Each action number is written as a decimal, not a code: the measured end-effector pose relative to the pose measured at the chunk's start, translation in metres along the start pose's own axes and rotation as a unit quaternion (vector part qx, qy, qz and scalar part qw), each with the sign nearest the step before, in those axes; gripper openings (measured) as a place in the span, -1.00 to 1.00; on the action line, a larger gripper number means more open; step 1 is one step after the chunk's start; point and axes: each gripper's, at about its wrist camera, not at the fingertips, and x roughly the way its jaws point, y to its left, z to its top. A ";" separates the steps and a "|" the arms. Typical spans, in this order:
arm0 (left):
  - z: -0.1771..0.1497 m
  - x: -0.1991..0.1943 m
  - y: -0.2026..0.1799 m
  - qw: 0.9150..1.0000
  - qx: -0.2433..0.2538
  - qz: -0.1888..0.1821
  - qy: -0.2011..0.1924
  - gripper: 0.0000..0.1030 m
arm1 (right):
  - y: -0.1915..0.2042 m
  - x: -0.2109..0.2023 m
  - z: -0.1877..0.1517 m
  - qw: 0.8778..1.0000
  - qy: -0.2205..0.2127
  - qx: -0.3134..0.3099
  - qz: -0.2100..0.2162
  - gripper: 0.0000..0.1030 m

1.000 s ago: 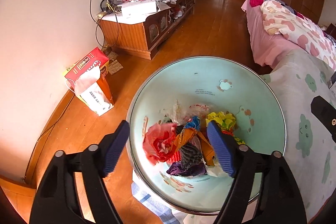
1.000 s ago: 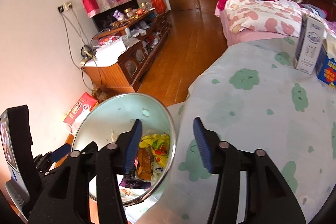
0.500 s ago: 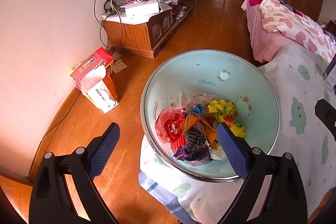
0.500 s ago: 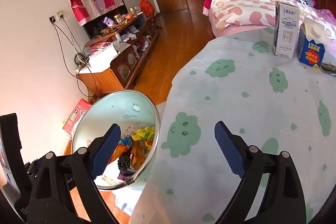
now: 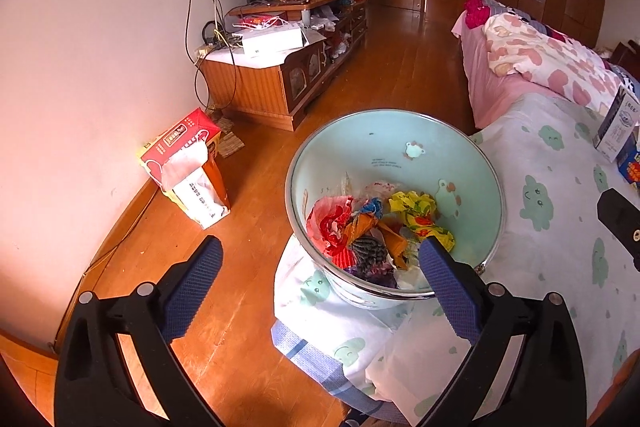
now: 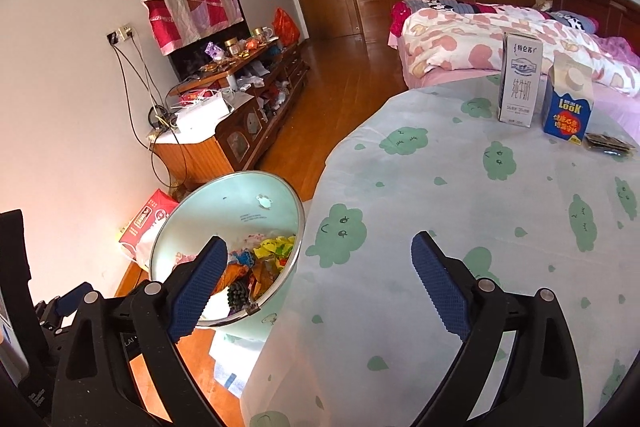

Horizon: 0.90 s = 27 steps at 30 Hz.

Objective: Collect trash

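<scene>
**Both claws wide over the bin, nothing in them**

Your left claw (image 5: pixel 320 267) stands wide, its jaws having just been opening, and nothing sits between the blue ribbed pads (image 5: pixel 448 287). Ahead of it is the round pale-green trash bin with a metal rim (image 5: pixel 400 147), standing on the wooden floor (image 5: pixel 260 347) right against the edge of the surface draped in a white cloth printed with green clouds (image 5: pixel 560 227). Inside the bin lies the crumpled heap of coloured wrappers (image 5: pixel 372 231): red and pink at the left, orange and dark in the middle, yellow at the right. A corner of the cloth hangs down beside the bin's base.

Your right claw (image 6: pixel 316 279) is spread wide too, jaws just been opening, empty; its right pad is over the cloth, its left pad over the bin's rim. From this side the bin (image 6: pixel 240 203) sits just off the surface's left edge. At the far right corner of the surface stand a tall white milk carton (image 6: pixel 520 79) and, just beside it, a blue gable-top carton (image 6: pixel 566 107), with a dark flat packet (image 6: pixel 608 147) lying next to that. Against the wall, near the bin, a red and white tissue box (image 5: pixel 188 167) rests on the floor.
</scene>
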 end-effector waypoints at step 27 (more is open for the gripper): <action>0.020 -0.117 0.004 0.983 -0.005 -0.016 -0.181 0.88 | -0.009 -0.114 0.003 0.983 -0.182 -0.007 -0.033 0.85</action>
